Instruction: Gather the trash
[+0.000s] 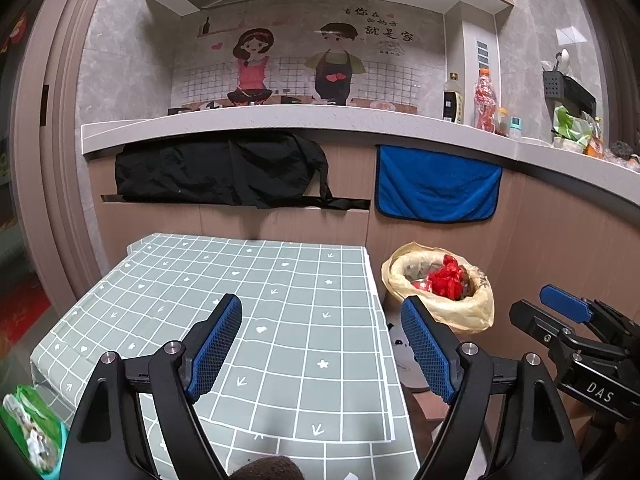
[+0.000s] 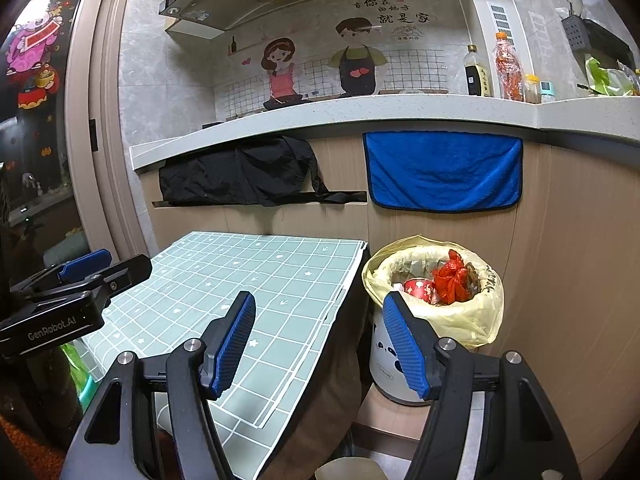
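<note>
Yellow-bagged bin (image 2: pixel 436 312) beside the green-checked surface (image 2: pixel 256 280) already holds red trash (image 2: pixel 452 280), so both the left hand-held gripper (image 1: pixel 320 344) and right hand-held gripper (image 2: pixel 320 340) hover wide and empty.

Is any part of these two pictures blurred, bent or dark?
Left wrist view: the countertop edge bows from fisheye distortion; the green packet at the lower-left corner is blurred; corners are black. Right wrist view: the countertop also curves, the left edge is dark, and the trash bin is sharp.
</note>
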